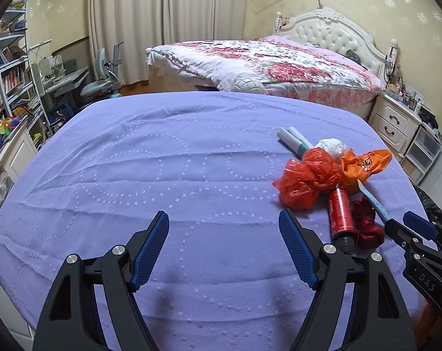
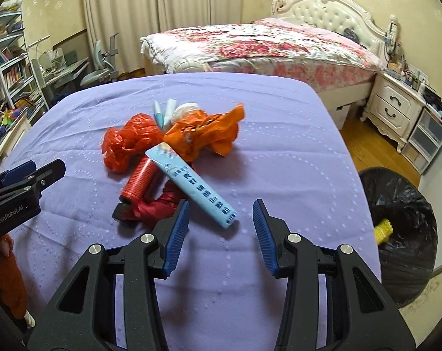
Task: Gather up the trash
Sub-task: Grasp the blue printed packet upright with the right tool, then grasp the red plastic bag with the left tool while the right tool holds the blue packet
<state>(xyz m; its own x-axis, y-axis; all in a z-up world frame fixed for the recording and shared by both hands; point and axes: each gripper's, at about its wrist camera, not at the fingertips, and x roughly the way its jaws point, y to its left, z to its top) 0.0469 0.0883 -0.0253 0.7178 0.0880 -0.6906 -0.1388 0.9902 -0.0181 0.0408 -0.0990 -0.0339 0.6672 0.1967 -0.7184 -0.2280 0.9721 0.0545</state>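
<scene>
While the left gripper [image 1: 224, 228] is spread apart over bare purple cloth [image 1: 162, 161], the right gripper [image 2: 221, 219] (also apart) frames the blue tube [image 2: 191, 181].

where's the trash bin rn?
In the right wrist view, the black-bagged trash bin stands on the floor at far right, just off the purple-covered table, with a yellow item inside.

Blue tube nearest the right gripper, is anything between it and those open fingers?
Nothing visible. The right gripper is open just short of the blue tube, with only bare purple cloth between. The tube's far end rests on the red spool and the orange bag. The bin stands off the table's right edge.
</scene>
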